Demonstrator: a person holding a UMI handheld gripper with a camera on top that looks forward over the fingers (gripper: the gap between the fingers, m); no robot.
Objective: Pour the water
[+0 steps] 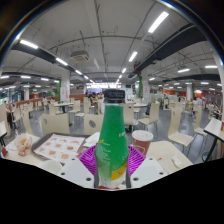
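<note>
A tray (58, 148) lies on the desk (170, 152) to the left. The tongs (111, 165) pinch a green bottle (112, 140) (dark cap on) between both pads, upright. A paper cup (142, 141) stands just right, beyond.
</note>
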